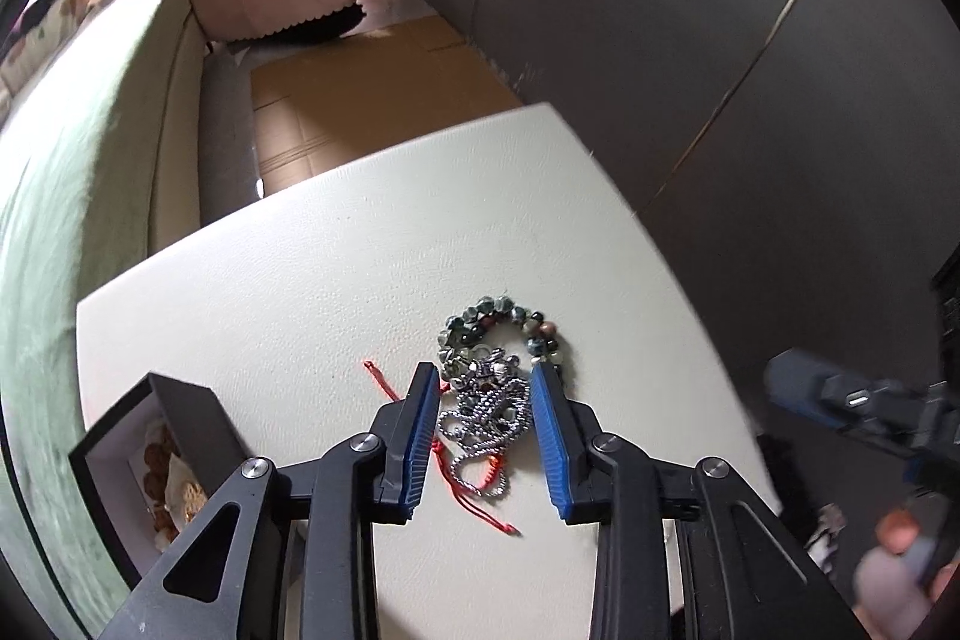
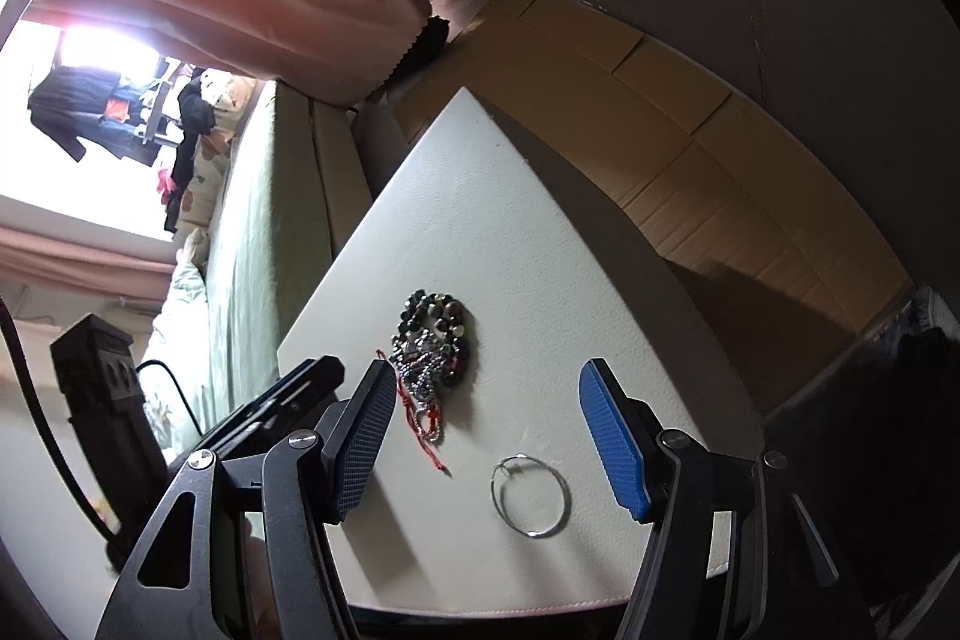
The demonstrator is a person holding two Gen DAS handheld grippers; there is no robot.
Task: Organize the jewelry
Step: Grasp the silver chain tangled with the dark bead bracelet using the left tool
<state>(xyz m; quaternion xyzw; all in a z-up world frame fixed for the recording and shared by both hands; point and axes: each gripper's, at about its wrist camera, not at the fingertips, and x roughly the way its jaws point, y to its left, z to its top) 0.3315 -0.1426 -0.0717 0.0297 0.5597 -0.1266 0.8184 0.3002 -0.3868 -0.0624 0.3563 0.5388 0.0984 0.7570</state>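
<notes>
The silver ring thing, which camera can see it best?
The right wrist view shows the thin silver hoop best: it lies whole and flat on the white table, in front of the jewelry pile. The left wrist view does not show the hoop at all, only the pile.

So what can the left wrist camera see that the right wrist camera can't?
Only the left wrist view shows the open black box with pieces inside, at the table's edge. Only the right wrist view shows the thin silver hoop lying apart on the white table. Both show the tangle of beaded bracelet, silver chain and red cord.
</notes>
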